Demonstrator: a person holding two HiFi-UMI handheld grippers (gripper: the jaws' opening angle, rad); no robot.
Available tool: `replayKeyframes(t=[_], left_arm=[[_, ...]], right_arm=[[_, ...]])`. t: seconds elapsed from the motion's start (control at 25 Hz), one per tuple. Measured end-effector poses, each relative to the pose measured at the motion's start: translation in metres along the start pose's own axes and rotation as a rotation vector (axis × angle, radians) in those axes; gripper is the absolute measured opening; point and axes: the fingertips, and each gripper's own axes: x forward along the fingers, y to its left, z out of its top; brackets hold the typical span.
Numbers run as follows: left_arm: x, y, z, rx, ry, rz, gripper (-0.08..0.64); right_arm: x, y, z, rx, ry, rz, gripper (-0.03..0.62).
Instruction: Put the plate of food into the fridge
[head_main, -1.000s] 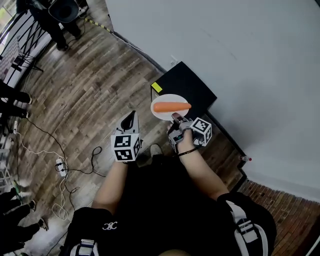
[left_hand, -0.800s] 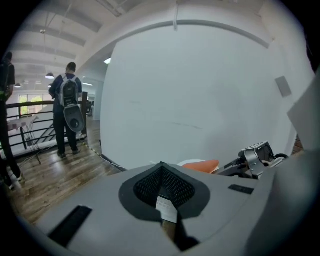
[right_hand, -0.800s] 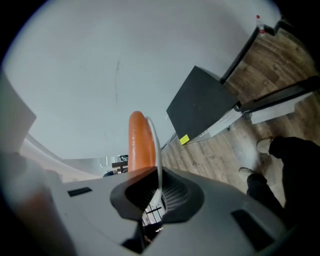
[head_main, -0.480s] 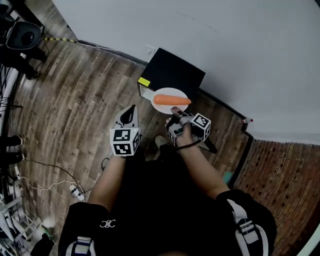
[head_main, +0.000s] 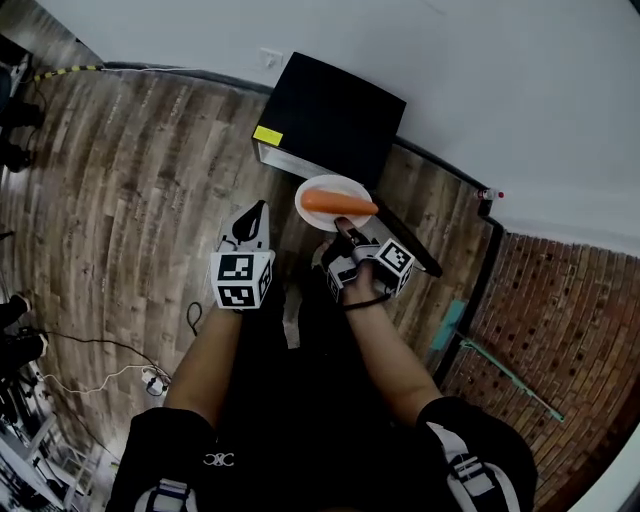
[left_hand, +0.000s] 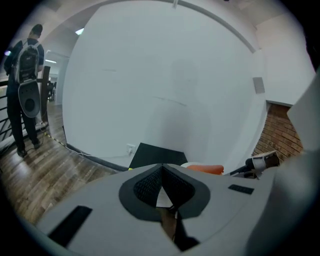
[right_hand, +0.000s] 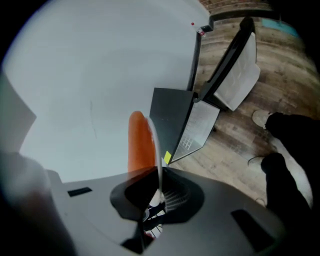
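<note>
A white plate (head_main: 322, 188) carries one orange carrot (head_main: 338, 204) and hangs in the air in front of the small black fridge (head_main: 330, 115). My right gripper (head_main: 343, 229) is shut on the plate's near rim. In the right gripper view the plate (right_hand: 158, 148) shows edge-on between the jaws, with the carrot (right_hand: 140, 142) to its left. The fridge door (head_main: 408, 238) stands open to the right, and past the plate is the fridge's opening (right_hand: 196, 130). My left gripper (head_main: 256, 213) is shut on nothing, left of the plate and apart from it.
The fridge stands on a wooden floor against a white wall (head_main: 520, 90). A brick wall (head_main: 570, 320) rises at the right, with a teal-handled tool (head_main: 452, 325) near it. Cables and a power strip (head_main: 152, 379) lie at the lower left. A person (left_hand: 27, 90) stands far off to the left.
The fridge has come nearer and now lies straight ahead of both grippers. The right gripper has kept hold of the plate with the carrot. The left gripper has stayed beside it.
</note>
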Motion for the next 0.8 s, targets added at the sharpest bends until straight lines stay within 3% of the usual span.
replayKeyframes(t=[0.44, 0.64, 0.8], left_arm=[[0.088, 0.053, -0.119, -0.030, 0.029, 0.002, -0.003], [0.127, 0.075, -0.156, -0.053, -0.020, 0.006, -0.003], [0.150, 0.079, -0.183, -0.028, -0.060, -0.003, -0.003]], right_arm=[[0.095, -0.156, 0.032, 0.071, -0.057, -0.081, 0.026], [0.151, -0.193, 0.063, 0.065, -0.100, -0.039, 0.027], [0.199, -0.207, 0.085, 0.087, -0.132, 0.019, 0.026]])
